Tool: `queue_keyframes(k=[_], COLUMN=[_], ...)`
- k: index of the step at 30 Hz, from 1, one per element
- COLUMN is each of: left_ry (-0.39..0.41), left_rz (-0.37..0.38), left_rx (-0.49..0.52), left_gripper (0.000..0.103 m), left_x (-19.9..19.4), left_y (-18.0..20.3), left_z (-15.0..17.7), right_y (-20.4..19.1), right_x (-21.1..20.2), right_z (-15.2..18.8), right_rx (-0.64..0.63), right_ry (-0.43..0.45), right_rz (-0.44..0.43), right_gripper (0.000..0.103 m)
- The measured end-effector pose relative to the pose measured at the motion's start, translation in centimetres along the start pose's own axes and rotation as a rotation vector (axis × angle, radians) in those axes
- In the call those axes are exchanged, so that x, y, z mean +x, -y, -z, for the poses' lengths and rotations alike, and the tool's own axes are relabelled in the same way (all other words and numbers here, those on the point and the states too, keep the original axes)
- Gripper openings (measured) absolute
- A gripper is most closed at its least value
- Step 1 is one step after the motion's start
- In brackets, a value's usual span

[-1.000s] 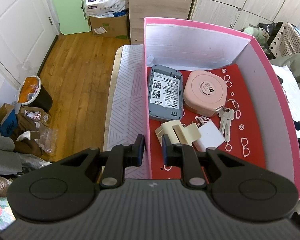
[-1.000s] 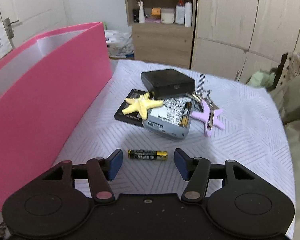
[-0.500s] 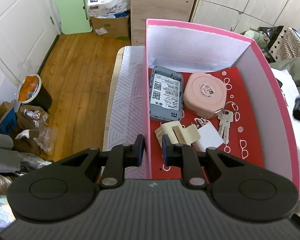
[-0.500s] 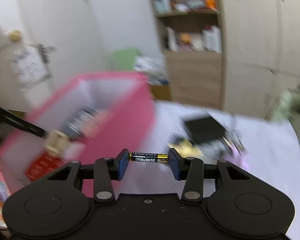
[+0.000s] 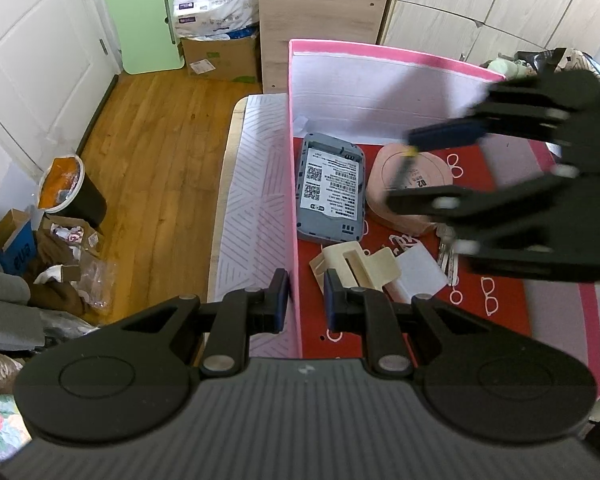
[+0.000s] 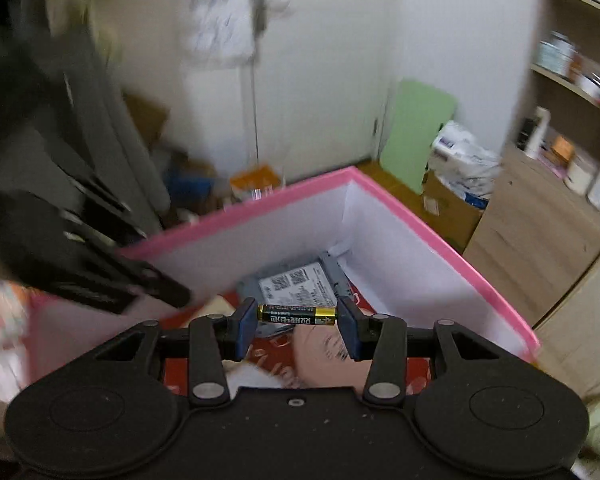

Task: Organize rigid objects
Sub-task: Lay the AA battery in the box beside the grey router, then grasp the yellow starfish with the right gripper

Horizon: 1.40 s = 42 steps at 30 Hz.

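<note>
Now swung from the bed to above the pink box [image 6: 440,236], right gripper [image 6: 297,322] pinching the battery [image 6: 297,315] end to end over the box's grey device [image 5: 330,188] and pink round case [image 5: 410,188], while left gripper [image 5: 305,300] straddles the box's near-left wall, narrowly parted.

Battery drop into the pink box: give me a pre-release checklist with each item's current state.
1. Battery held end to end in the right hand-held gripper: ok.
2. Gripper above the pink box interior, past the rim: ok.
3. Landing spot clear: not ok; grey device and pink round case lie underneath.
4. Left hand-held gripper straddles the box's near wall: ok; whether it grips cannot tell.
5. Height above the contents: cannot tell.
</note>
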<state>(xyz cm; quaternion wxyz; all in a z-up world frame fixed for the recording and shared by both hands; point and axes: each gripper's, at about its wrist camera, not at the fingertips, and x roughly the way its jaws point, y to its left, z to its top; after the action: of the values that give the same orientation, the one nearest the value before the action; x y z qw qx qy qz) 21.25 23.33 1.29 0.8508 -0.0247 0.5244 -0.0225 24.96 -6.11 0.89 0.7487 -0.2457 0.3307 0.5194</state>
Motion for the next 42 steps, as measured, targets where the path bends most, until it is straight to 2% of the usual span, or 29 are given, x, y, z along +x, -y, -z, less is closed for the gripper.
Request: queue_keyframes(k=[3,6,10,15,21,28,34,38,42], left_ry=[0.010,0.012,0.009,0.009,0.007,0.009,0.011,0.002,0.002], left_rz=[-0.003,0.006,0.012,0.008,-0.012,-0.031,-0.042,-0.044,-0.042], left_rx=[0.003,-0.006,-0.007,-0.013,-0.021,-0.026,-0.027,-0.014,-0.018], left_gripper=[0.016,0.016,0.016,0.016,0.016,0.016,0.018,0.018,0.018], left_x=[-0.1,-0.1,-0.1,-0.1,-0.3,-0.2,-0.2,-0.4,-0.4], left_y=[0.1,-0.1,-0.3,-0.4,0.0,0.3,0.5,0.5,0.5], left_z=[0.2,0.3,0.2,0.3,0.2,0.3,0.5,0.6,0.6], right_y=[0.2,0.2,1.1,3.3,5.2,5.8,5.4,5.2,4.8], right_x=[2.9,3.5,1.5,-2.5,-8.3,-13.5,-14.5,-13.9,-12.4], right_z=[-1.1,-1.2,-1.2,0.5,5.0,11.9,17.1,19.5,20.8], right_rx=[-0.047,-0.059,0.007,0.171,0.266,0.351,0.416,0.450,0.474], right_ry=[-0.068,-0.078,0.006,0.110,0.203,0.212,0.159,0.129,0.134], right_rz=[-0.019,-0.015,-0.047,-0.075,0.016,0.155,0.286,0.318,0.316], right_gripper=[0.049,0.049,0.065,0.066,0.068,0.068,0.068,0.068,0.068])
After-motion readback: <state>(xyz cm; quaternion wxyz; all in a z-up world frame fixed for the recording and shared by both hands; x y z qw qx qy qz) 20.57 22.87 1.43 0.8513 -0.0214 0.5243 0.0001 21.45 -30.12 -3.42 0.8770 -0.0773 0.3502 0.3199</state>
